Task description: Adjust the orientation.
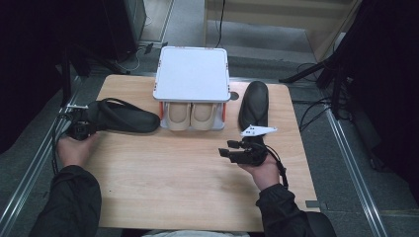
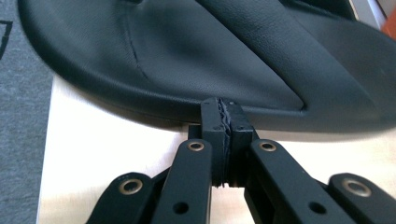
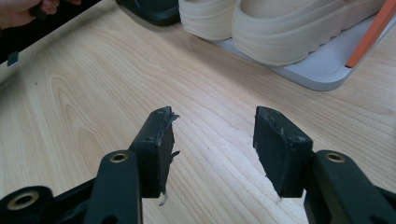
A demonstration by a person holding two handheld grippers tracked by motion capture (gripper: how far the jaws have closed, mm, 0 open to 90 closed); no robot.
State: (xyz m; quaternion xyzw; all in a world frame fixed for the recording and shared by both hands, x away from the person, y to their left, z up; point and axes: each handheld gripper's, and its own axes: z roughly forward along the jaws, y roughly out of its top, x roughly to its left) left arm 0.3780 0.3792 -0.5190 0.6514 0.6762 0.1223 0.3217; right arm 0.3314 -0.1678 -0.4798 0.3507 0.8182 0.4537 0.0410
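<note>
Open front, crowded back

Bare surface (image 1: 163,182) spans the near half; rack (image 1: 191,74) with beige shoes (image 1: 190,117) and two black shoes (image 1: 126,118) (image 1: 254,101) block the far edge.

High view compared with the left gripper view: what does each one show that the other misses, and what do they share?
High view: a white rack with beige shoes on its lower shelf, a second black slipper, and the right claw, open. Left gripper view: up close, the left claw shut, its tips at the sole's edge of the black slipper, and a crease in that slipper's footbed. Shared: that slipper, the left claw and the wooden table.
</note>
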